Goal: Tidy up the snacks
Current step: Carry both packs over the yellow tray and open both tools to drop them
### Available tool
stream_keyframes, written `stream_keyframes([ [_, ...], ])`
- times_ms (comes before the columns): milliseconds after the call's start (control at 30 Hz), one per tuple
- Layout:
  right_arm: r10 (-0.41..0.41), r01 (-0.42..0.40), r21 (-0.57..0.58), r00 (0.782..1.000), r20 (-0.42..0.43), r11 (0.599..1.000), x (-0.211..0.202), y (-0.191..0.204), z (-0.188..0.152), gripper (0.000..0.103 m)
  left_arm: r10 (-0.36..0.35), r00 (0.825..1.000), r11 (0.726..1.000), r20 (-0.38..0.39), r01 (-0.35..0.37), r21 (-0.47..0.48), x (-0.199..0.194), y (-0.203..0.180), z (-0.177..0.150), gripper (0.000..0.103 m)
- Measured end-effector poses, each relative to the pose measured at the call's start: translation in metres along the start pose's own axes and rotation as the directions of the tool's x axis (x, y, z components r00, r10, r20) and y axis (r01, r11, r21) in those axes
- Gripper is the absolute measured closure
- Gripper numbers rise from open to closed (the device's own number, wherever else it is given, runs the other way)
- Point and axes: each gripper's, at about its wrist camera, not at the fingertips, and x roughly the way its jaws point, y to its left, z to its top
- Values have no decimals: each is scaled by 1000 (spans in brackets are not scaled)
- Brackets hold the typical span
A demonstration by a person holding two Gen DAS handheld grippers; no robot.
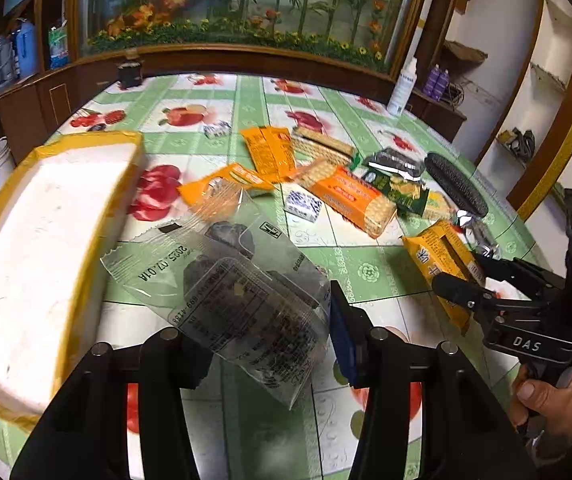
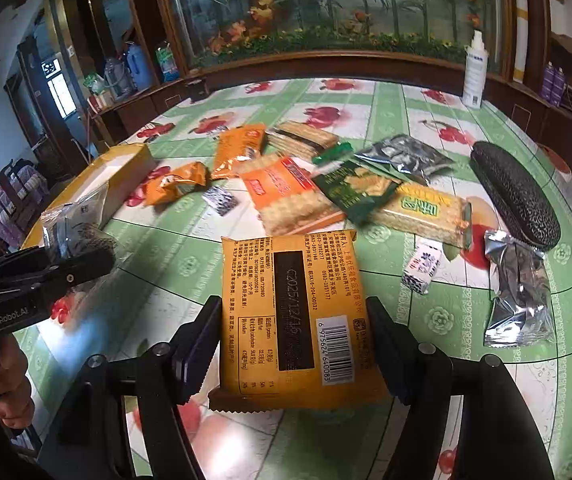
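Observation:
My left gripper (image 1: 261, 336) is shut on a clear packet of dark snacks (image 1: 221, 284) and holds it above the table, just right of a yellow-rimmed white box (image 1: 41, 248). My right gripper (image 2: 294, 344) is shut on a yellow biscuit packet (image 2: 292, 316) and holds it above the table; it also shows in the left wrist view (image 1: 442, 264). Several snack packs lie scattered mid-table: orange packets (image 1: 269, 152), an orange cracker pack (image 1: 354, 200), a green packet (image 2: 354, 188), and a silver packet (image 2: 520, 292).
A dark oval case (image 2: 514, 196) lies at the right. A white spray bottle (image 2: 474, 72) stands at the back right of the fruit-print tablecloth (image 2: 426, 96). A small dark box (image 1: 129, 74) stands at the back left. Cabinets border the table's far edge.

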Motion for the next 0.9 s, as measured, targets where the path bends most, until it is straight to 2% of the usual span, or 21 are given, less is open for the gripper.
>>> stream_keyframes([
  [167, 45, -45, -51, 999, 14, 998, -3, 33, 12, 31, 55, 996, 998, 64, -53, -42, -33, 28, 4, 55],
  [367, 188, -184, -134, 982, 17, 974, 10, 104, 39, 32, 214, 972, 973, 97, -204, -104, -55, 87, 4, 55],
  [500, 278, -272, -204, 960, 1, 940, 27, 165, 58, 32, 284, 957, 947, 61, -270, -175, -52, 132, -3, 55],
  [600, 353, -350, -233, 935, -33, 907, 46, 209, 71, 32, 321, 947, 929, 31, -308, -204, -45, 154, -10, 55],
  [700, 376, -376, -273, 925, -57, 885, 66, 249, 82, 32, 338, 941, 918, 4, -329, -221, -40, 169, -18, 55],
  [833, 389, -399, -284, 916, -96, 872, 92, 281, 88, 32, 342, 939, 910, -33, -340, -237, -34, 182, -26, 55],
  [900, 383, -401, -281, 916, -119, 872, 106, 289, 87, 32, 357, 932, 899, -54, -359, -249, -32, 189, -31, 54],
])
